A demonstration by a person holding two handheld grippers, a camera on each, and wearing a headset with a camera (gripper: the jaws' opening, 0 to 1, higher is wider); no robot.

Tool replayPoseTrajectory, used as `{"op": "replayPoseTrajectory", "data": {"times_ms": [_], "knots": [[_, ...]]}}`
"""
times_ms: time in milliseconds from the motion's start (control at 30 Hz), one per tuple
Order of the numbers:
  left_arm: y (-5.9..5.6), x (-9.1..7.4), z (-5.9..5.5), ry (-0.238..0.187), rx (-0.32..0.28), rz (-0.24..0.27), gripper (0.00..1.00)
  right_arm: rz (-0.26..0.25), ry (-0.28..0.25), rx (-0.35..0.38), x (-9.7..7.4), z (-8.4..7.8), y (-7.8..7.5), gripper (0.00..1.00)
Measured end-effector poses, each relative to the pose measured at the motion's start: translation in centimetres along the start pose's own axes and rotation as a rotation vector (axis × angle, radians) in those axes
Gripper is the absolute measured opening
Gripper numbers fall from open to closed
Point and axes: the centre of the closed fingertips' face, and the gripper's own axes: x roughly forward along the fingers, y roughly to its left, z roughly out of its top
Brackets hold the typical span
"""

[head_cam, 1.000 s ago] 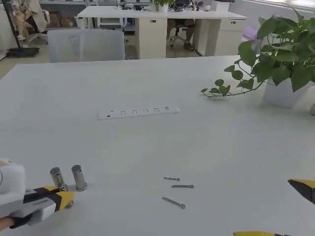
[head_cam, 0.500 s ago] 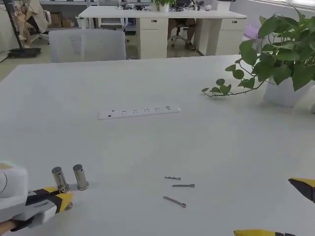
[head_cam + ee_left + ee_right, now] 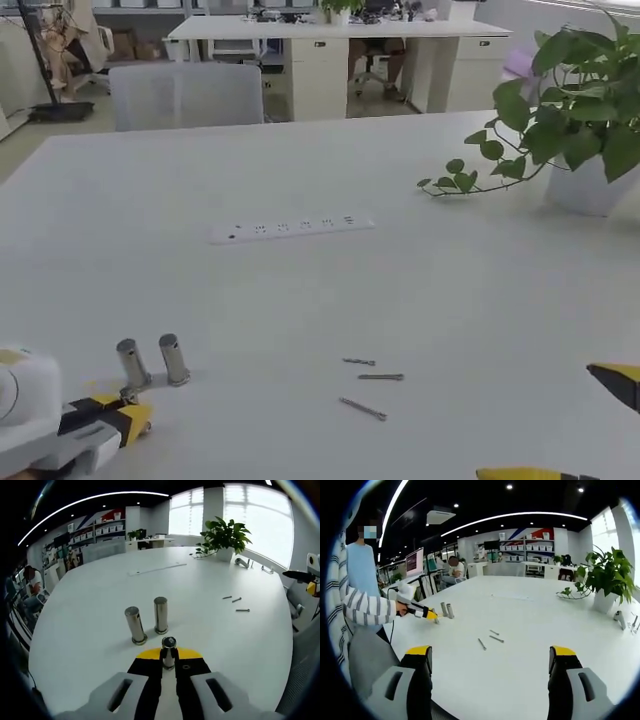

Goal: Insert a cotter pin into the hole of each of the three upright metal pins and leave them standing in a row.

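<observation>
Pin [image 3: 168,644] clamped in left gripper [image 3: 168,661], two more pins [image 3: 160,615] upright just beyond, right gripper [image 3: 491,656] gaping, cotter pins [image 3: 489,638] well ahead

Count taken on the tabletop [image 3: 480,290]. There are three metal pins [image 3: 160,615]: two stand free and the third pin [image 3: 168,644] sits between the jaws of the left tool [image 3: 168,655]. There are three cotter pins [image 3: 381,377], all lying loose and apart from one another. There are two tools, the left tool as noted and the right tool [image 3: 491,652], whose jaws stand wide apart with nothing between them. There is one white power strip [image 3: 292,227], one potted plant [image 3: 575,110] and one grey chair [image 3: 185,95] at the far edge.
</observation>
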Motion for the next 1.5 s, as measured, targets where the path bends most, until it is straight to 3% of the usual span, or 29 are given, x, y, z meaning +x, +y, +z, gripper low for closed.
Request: {"op": "replayPoseTrajectory", "data": {"times_ms": [233, 633, 800, 1500], "knots": [[-0.3, -0.8, 0.3, -0.004, -0.002, 0.010, 0.07, 0.011, -0.006, 0.001, 0.2, 0.0, 0.2, 0.98], [-0.8, -1.8, -0.4, 0.020, 0.005, 0.033, 0.07, 0.003, -0.019, 0.009, -0.1, 0.1, -0.2, 0.98], [-1.8, -2.1, -0.3, 0.006, -0.037, 0.026, 0.07, 0.007, -0.021, 0.009, -0.1, 0.0, -0.2, 0.98], [-4.0, -2.9, -1.2, 0.010, -0.057, 0.039, 0.07, 0.025, -0.034, 0.012, -0.1, -0.2, 0.3, 0.97]]}}
